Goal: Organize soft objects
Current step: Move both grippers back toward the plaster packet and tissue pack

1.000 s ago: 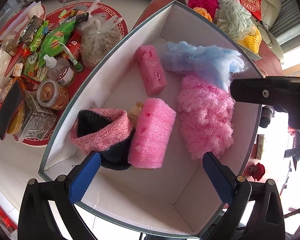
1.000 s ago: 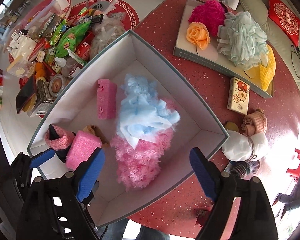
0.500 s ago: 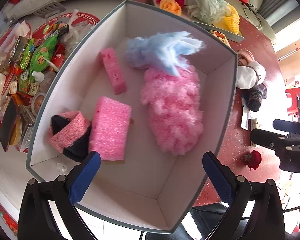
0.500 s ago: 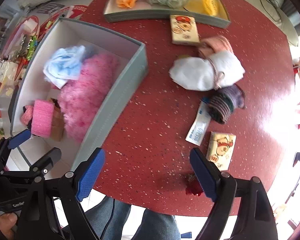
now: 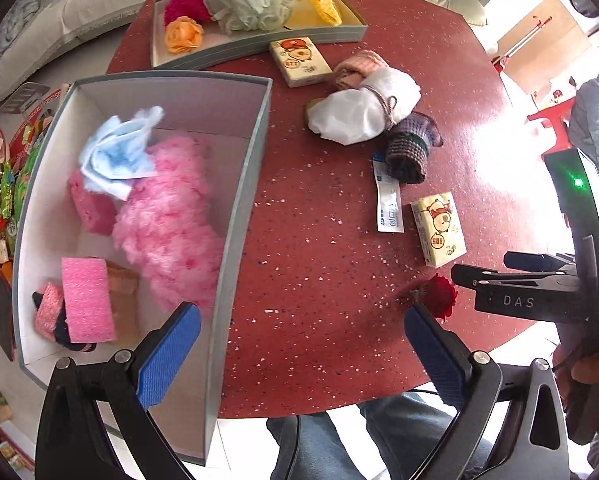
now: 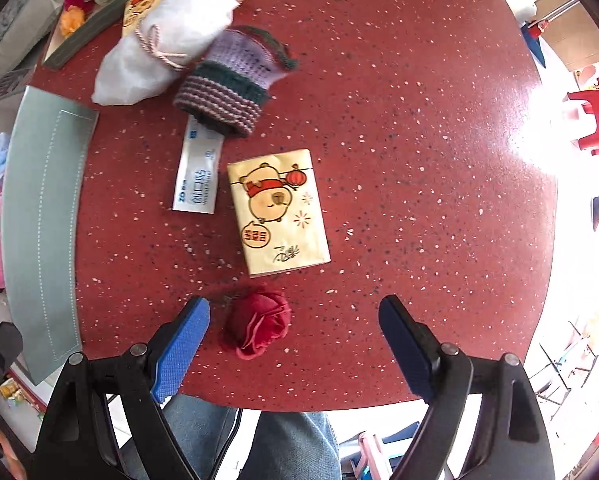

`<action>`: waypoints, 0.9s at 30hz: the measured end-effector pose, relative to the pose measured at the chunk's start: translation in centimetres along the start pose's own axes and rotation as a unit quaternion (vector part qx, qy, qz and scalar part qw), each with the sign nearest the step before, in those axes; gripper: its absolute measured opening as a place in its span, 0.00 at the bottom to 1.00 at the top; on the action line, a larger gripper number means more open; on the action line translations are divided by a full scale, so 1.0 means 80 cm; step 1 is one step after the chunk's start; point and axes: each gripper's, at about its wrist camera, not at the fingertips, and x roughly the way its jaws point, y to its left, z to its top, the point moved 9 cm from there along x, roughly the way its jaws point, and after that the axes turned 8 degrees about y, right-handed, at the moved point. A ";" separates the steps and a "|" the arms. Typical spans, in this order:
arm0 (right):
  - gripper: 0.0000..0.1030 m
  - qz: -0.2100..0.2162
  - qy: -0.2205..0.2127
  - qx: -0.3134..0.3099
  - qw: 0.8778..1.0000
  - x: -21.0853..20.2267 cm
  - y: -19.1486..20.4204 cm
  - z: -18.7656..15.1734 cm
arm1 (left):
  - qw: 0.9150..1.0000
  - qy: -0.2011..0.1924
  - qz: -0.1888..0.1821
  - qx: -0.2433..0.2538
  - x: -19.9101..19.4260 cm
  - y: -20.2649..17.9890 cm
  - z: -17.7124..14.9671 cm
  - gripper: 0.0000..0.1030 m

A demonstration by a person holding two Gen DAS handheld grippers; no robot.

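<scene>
Tongs on the right (image 6: 293,344) are gaping wide, straddling the red rose (image 6: 258,328) to grab it; left tongs (image 5: 299,354) are hanging wide, empty, beside the box (image 5: 235,216).

— What's on my red speckled table (image 6: 379,128)?
— My grey box (image 5: 239,208), a tray (image 5: 259,42), two tissue packs (image 6: 277,212) (image 5: 299,62), a white bundle (image 6: 159,44), a knitted pouch (image 6: 231,84), a sachet (image 6: 197,172), a red rose (image 6: 259,322).
</scene>
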 end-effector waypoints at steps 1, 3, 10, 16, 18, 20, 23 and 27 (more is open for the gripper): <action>0.86 -0.001 0.002 0.002 1.000 0.005 -0.004 0.002 | 1.000 0.006 0.004 0.002 0.005 -0.006 0.000 0.99; 0.86 0.001 0.003 0.000 1.000 0.015 -0.008 0.008 | 1.000 0.020 0.007 0.001 0.017 -0.015 -0.002 0.99; 0.86 0.006 0.001 -0.028 1.000 0.042 0.002 0.042 | 0.998 0.058 0.031 -0.012 0.049 -0.033 -0.005 0.99; 0.86 -0.013 -0.007 -0.060 0.998 0.055 -0.003 0.068 | 0.997 0.061 0.042 -0.034 0.072 -0.048 0.024 0.99; 0.86 -0.030 -0.012 -0.063 0.997 0.055 -0.018 0.074 | 0.997 0.061 0.045 -0.032 0.082 -0.060 0.037 0.99; 0.86 -0.046 -0.020 -0.056 0.997 0.052 -0.041 0.079 | 0.997 0.062 0.045 -0.030 0.093 -0.072 0.051 0.99; 0.86 -0.043 -0.023 -0.025 0.998 0.050 -0.082 0.083 | 0.997 0.056 0.044 -0.031 0.106 -0.090 0.076 0.99; 0.87 -0.016 -0.015 0.005 1.000 0.052 -0.120 0.081 | 0.997 0.051 0.044 -0.037 0.128 -0.108 0.108 0.99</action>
